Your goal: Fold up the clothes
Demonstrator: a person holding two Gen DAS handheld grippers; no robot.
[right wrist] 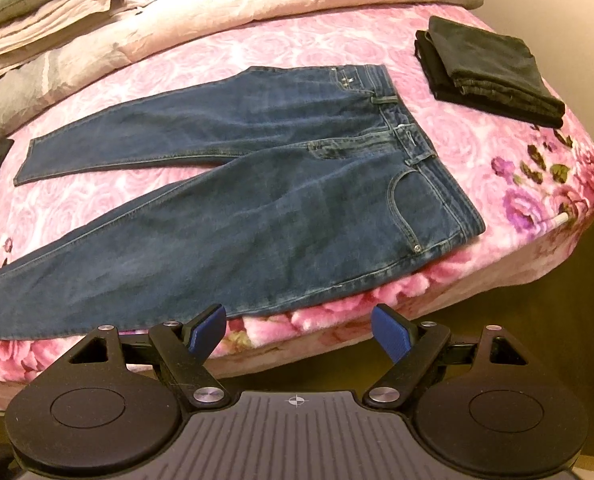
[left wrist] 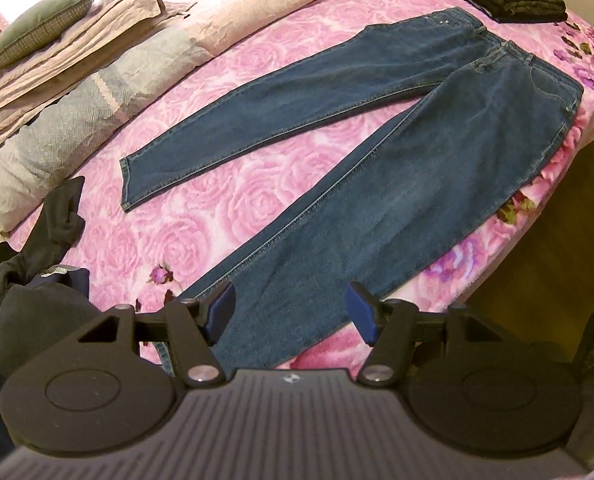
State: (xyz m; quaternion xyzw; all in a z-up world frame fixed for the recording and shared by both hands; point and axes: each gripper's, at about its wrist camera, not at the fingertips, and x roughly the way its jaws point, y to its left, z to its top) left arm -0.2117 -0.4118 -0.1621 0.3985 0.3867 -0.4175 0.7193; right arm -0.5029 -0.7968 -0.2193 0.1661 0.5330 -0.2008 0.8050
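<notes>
Jeans: the blue jeans (right wrist: 233,184) lie flat and face up on the pink rose blanket (right wrist: 537,184), legs splayed in a V, waistband toward the bed's right end. I judge they are spread out like this so the first fold, one leg over the other, can be made cleanly.

Near leg: it runs along the blanket's front edge, its hem at the left end, which puts it within easy reach of both my hands.

Left gripper: my left gripper (left wrist: 291,312) hangs above the lower part of the near leg, blue pads apart with nothing pinched between them (denim shows under the gap, but I cannot tell whether the tips touch it). I hold it there because the hem end is the part to lift.

Right gripper: my right gripper (right wrist: 297,330) is spread wide and empty, poised over the bed's front edge just short of the near leg's outer seam, nearer the hip. That placement suits taking the upper leg while the other hand takes the lower.

Folded stack: dark folded clothes (right wrist: 493,72) sit beyond the waistband, well apart from the jeans, seemingly the place for finished items.

Unfolded heap: dark garments (left wrist: 29,292) are bunched at the left, likely waiting their turn.

Bedding: a rolled quilt (left wrist: 97,100) and a pillow (left wrist: 37,28) are pushed to the far side, leaving the working space free.
</notes>
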